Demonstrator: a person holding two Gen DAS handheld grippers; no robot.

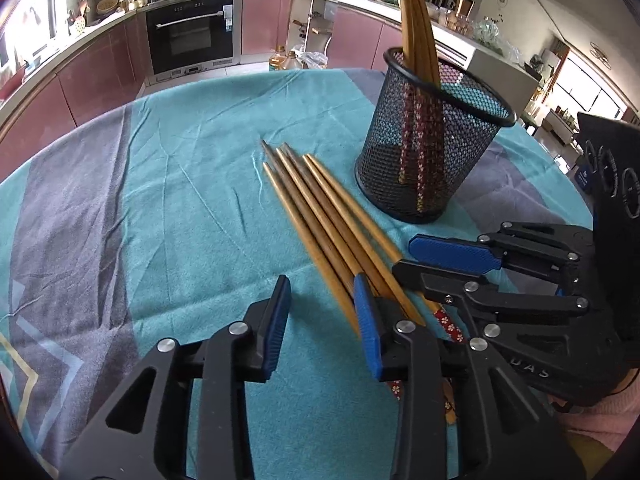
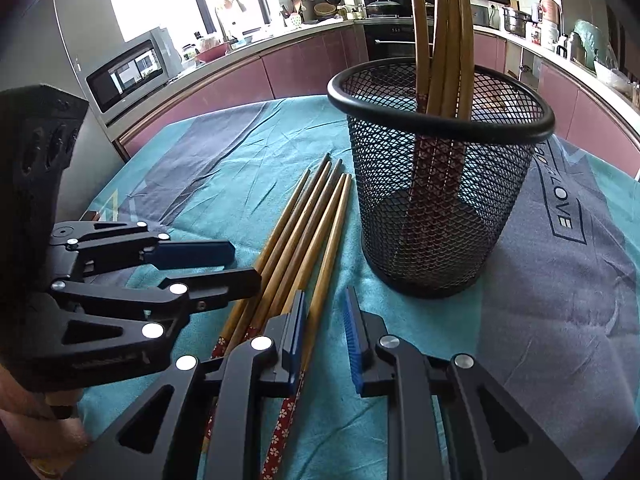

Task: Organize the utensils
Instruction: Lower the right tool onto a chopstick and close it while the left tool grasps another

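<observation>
Both grippers hover over loose chopsticks (image 1: 316, 216) at frame centre, beside a mesh holder (image 1: 432, 136) upper right. Left gripper (image 1: 320, 304) and right gripper (image 2: 324, 312) jaws stand apart, clamping nothing

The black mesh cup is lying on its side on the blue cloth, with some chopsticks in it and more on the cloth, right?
Not quite: the mesh cup stands upright, as the right wrist view shows. It does hold chopsticks, and more chopsticks lie on the blue cloth.
</observation>
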